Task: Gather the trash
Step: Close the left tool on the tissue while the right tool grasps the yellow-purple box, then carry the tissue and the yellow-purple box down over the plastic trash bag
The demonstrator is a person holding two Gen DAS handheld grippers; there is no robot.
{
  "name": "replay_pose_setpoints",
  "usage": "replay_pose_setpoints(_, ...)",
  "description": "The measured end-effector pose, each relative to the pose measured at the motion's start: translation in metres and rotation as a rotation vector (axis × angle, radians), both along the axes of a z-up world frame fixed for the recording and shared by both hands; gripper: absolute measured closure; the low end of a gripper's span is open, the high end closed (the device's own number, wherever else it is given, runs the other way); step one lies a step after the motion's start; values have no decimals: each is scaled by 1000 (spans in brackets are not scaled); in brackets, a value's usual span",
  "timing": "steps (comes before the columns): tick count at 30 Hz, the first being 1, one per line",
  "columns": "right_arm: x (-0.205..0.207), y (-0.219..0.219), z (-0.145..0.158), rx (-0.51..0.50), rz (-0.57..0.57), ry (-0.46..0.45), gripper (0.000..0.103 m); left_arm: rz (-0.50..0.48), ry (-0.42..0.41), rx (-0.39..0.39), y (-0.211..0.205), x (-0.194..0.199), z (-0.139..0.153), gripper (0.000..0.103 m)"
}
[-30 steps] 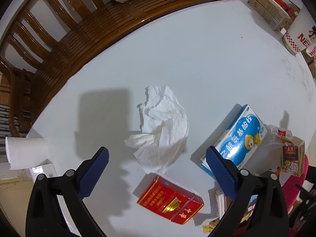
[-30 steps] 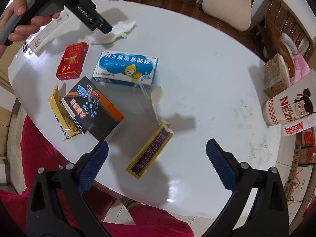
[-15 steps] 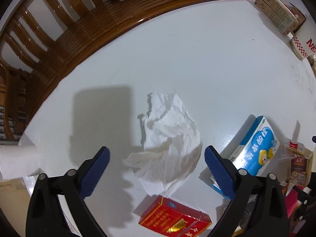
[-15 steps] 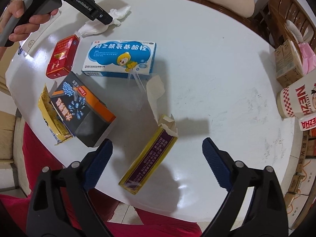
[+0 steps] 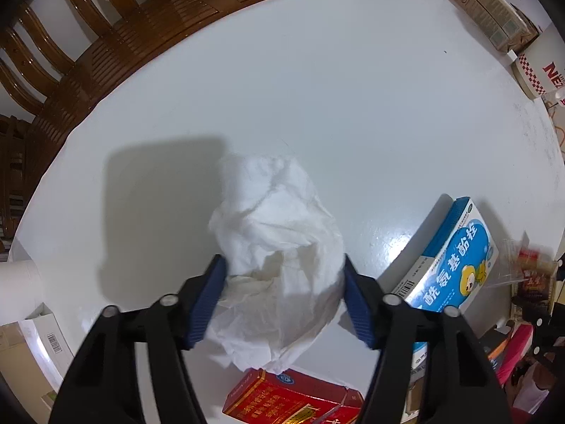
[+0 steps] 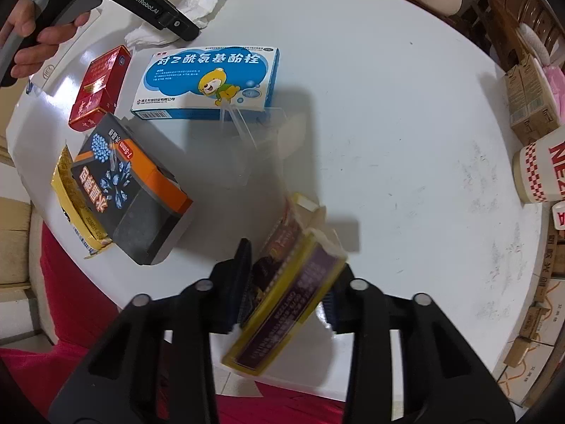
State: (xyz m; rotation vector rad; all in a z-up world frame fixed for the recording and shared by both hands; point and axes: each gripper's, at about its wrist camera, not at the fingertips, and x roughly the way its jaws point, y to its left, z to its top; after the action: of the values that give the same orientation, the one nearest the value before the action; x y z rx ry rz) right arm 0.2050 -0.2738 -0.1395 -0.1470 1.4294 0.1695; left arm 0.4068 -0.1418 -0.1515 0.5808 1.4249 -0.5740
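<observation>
My left gripper (image 5: 282, 300) is shut on a crumpled white tissue (image 5: 279, 247) on the round white table (image 5: 317, 88); the tissue also shows in the right wrist view (image 6: 197, 3) under the left gripper's body (image 6: 141, 0). My right gripper (image 6: 289, 282) is shut on a torn yellow-and-purple carton (image 6: 286, 300) near the table's front edge. A blue-and-white medicine box (image 6: 208, 81), a red box (image 6: 99, 88), a black-and-orange box (image 6: 123, 183) and a yellow packet (image 6: 70, 194) lie on the table.
A clear plastic wrapper (image 6: 247, 141) lies beside the blue box. A paper cup (image 6: 540, 166) and brown cartons (image 6: 526, 102) stand at the table's right edge. Wooden chairs (image 5: 106, 35) ring the far side. A paper roll (image 5: 17, 289) is at the left.
Both grippers moved in and closed: the left onto the tissue, the right onto the yellow-and-purple carton, which is now tilted between the fingers.
</observation>
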Motion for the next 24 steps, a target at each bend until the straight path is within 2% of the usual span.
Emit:
replay_pose_setpoints(1,0,-1,-1,-9,1,-3,76,7,10,1,1,0,0,53)
replay_pose_setpoints(5,-2,-2,-1,-22,11,-8,84,59,45,13,5,3,0,62)
replay_pose_setpoints(7,-2,-2,0,-19,25,-10,84,90,50,12,6,6,0,70)
replay_pose_setpoints(10,-5,7,1,-71,37,-23,84,126,53,-7,8,8,4,78)
replay_pose_setpoints(14,-6,8,3,-73,41,-31,84,132,25,0,8,2,14,82)
replay_pose_setpoints(18,-8,11,13,-109,42,-83,84,124,-1,-11,5,-15,30,84)
replay_pose_setpoints(20,-9,15,19,-106,33,-92,84,123,-37,-2,4,-18,37,84)
replay_pose_setpoints(24,-11,17,27,-119,23,-115,84,130,-51,-34,4,-25,55,84)
